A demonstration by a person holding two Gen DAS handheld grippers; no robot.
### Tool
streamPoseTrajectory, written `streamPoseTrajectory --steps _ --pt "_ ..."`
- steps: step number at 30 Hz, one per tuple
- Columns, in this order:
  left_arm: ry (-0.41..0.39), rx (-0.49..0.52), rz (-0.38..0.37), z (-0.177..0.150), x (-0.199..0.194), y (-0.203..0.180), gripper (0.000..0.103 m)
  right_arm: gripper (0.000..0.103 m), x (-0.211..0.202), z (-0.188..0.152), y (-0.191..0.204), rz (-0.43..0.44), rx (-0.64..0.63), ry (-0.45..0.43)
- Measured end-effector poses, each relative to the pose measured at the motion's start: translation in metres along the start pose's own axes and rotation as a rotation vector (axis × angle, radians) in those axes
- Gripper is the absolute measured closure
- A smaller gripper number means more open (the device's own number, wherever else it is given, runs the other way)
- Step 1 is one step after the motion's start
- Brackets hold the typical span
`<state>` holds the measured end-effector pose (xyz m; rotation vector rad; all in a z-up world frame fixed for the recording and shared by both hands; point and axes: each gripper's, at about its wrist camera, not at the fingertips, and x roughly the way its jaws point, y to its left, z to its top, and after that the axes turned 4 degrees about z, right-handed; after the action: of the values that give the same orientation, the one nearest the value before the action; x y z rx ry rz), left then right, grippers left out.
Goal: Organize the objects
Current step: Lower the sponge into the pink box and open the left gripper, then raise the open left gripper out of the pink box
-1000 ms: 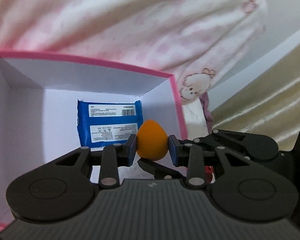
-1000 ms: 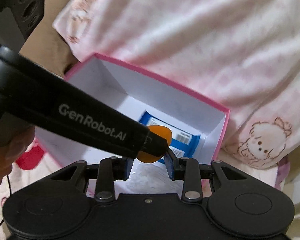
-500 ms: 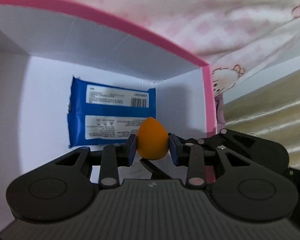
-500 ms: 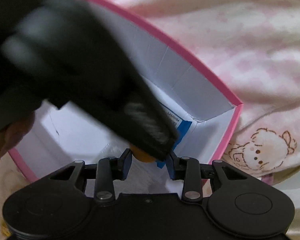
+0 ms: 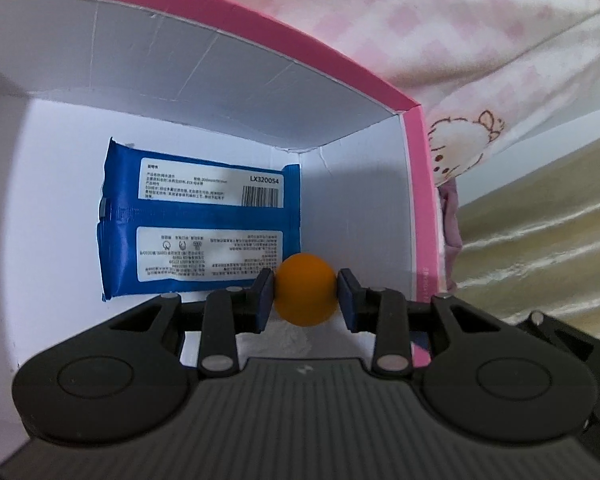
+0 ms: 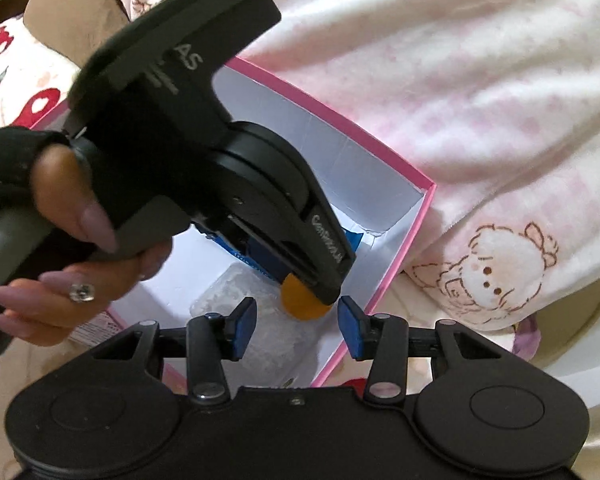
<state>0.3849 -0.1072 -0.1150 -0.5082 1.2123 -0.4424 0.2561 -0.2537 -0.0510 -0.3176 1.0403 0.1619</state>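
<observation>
orange ball (image 5: pixel 305 295), blue packet (image 5: pixel 200 236), pink-rimmed white box (image 5: pixel 418 208)

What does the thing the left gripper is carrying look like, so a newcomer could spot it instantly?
Find the pink-rimmed white cardboard box on the pink-and-white blanket. Inside, near its right-hand corner, a flat blue wipes packet lies on the floor. Just in front, clamped in the left gripper, is the small orange egg-shaped sponge: the only round, orange item there.

"LX320054" on the blue packet's (image 5: pixel 200 224) label; "AS", seemingly, on the left tool's (image 6: pixel 306 298) black body.
</observation>
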Motion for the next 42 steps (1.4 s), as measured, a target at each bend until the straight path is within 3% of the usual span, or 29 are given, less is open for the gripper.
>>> streamPoseTrajectory --steps 7,13,19,23,25,28,33,35,39,42 --pt "-0.025 0.036 0.077 -0.002 -0.014 -0.009 0.049 0.053 -0.007 -0.015 -0.006 0.060 0.109 -0.094" --pt "-0.059 0.076 0.104 -0.004 -0.039 -0.016 0.043 0.053 -0.015 -0.021 -0.014 0.121 0.204 -0.152" --pt "-0.092 0.089 0.155 -0.008 -0.041 -0.016 0.048 0.054 -0.012 -0.018 -0.009 0.073 0.197 -0.148" --pt "-0.125 0.120 0.189 -0.009 -0.046 -0.013 0.049 0.054 -0.029 -0.014 -0.025 0.092 0.222 -0.165" --pt "-0.104 0.115 0.196 -0.007 -0.045 -0.008 0.049 0.054 -0.029 -0.013 -0.028 0.096 0.221 -0.169" --pt "-0.111 0.114 0.166 -0.006 -0.042 -0.003 0.049 0.054 -0.025 -0.012 -0.030 0.097 0.225 -0.174" --pt "-0.109 0.094 0.011 -0.001 -0.038 -0.003 0.049 0.054 -0.032 -0.016 -0.029 0.111 0.231 -0.174" --pt "-0.091 0.110 -0.011 0.001 -0.032 -0.010 0.049 0.054 -0.033 -0.017 -0.030 0.119 0.225 -0.174" --pt "-0.086 0.207 0.004 0.000 -0.040 -0.030 0.049 0.054 -0.033 -0.020 -0.031 0.127 0.226 -0.184" --pt "-0.135 0.284 0.112 -0.003 -0.056 -0.037 0.047 0.054 -0.031 -0.021 -0.034 0.139 0.238 -0.198"
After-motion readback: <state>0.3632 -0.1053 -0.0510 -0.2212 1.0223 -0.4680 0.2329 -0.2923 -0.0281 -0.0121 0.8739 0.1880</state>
